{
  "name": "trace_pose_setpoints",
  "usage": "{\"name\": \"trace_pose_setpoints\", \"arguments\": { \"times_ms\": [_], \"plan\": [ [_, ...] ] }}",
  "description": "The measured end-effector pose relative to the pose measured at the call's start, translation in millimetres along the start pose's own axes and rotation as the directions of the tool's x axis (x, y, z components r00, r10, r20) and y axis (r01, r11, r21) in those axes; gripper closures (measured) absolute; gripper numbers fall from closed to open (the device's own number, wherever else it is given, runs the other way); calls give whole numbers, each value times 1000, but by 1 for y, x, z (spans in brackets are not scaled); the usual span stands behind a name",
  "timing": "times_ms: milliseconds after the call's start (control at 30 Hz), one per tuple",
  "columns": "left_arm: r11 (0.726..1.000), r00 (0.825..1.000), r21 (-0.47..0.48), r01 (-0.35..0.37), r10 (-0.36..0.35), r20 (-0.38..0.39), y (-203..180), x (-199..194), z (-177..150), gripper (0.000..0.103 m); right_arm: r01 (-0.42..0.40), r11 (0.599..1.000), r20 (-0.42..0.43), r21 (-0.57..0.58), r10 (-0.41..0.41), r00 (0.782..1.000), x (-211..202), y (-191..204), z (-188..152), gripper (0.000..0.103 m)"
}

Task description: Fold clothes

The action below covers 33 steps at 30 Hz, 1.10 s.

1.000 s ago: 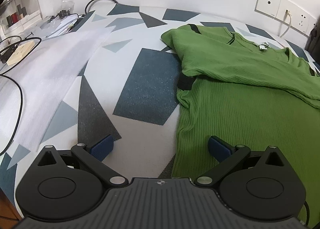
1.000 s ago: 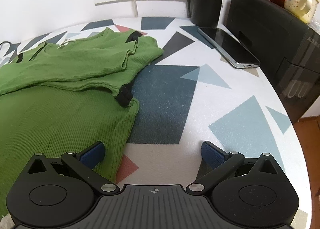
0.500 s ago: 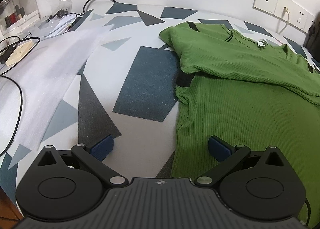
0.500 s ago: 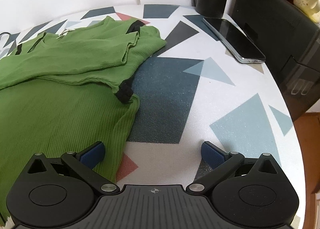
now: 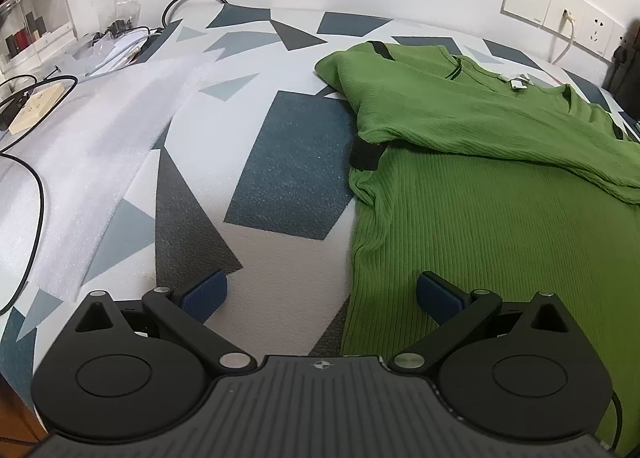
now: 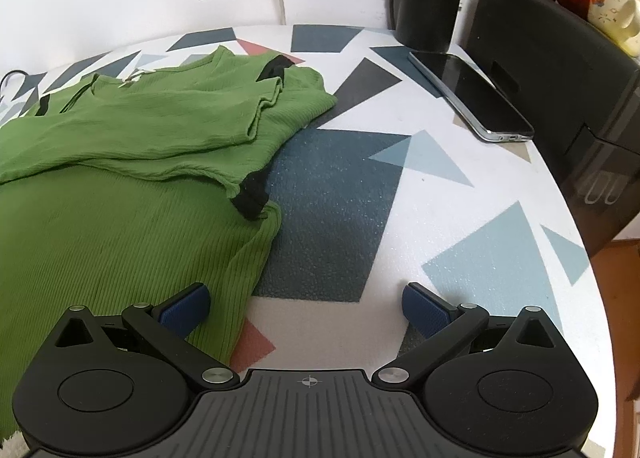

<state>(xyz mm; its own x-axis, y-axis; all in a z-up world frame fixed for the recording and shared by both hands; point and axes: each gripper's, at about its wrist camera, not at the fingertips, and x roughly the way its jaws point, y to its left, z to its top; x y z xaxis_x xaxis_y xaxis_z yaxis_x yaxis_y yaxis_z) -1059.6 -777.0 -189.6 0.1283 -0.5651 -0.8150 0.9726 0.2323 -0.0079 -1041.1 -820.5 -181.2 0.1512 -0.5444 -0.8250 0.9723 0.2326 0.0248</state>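
Left tongs (image 5: 322,292) spread wide, empty, straddling left side edge of green shirt (image 5: 480,194). Right tongs (image 6: 306,304) likewise agape over right edge. Shirt flat on patterned worktop (image 5: 288,182), sleeves apparently folded inward.

You see a green shirt (image 5: 500,186) with black cuffs (image 6: 253,194); the table cover (image 6: 460,218) is white with blue, grey and pink shapes; your gripper pads (image 6: 184,308) are dark blue.

No text or labels legible
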Motion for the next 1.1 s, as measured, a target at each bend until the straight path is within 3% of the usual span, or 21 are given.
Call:
{"name": "trace_pose_setpoints", "arguments": {
  "times_ms": [500, 867, 1000, 1100],
  "plan": [
    [1000, 1000, 15, 12, -12, 3, 1, 0, -1, 0, -2, 1000, 60, 1, 2, 998, -1, 0, -7, 1],
    [998, 997, 46, 41, -44, 56, 4, -4, -10, 0, -11, 1000, 65, -13, 12, 998, -1, 0, -7, 1],
    [991, 996, 98, 90, -92, 17, 10, -7, -9, 0, -41, 999, 38, -17, 41, 998, -4, -4, -4, 1],
    [982, 987, 107, 156, -158, 5, 21, -19, -19, 0, -87, 996, 68, 8, 86, 994, -18, -11, -10, 2]
  ]
}}
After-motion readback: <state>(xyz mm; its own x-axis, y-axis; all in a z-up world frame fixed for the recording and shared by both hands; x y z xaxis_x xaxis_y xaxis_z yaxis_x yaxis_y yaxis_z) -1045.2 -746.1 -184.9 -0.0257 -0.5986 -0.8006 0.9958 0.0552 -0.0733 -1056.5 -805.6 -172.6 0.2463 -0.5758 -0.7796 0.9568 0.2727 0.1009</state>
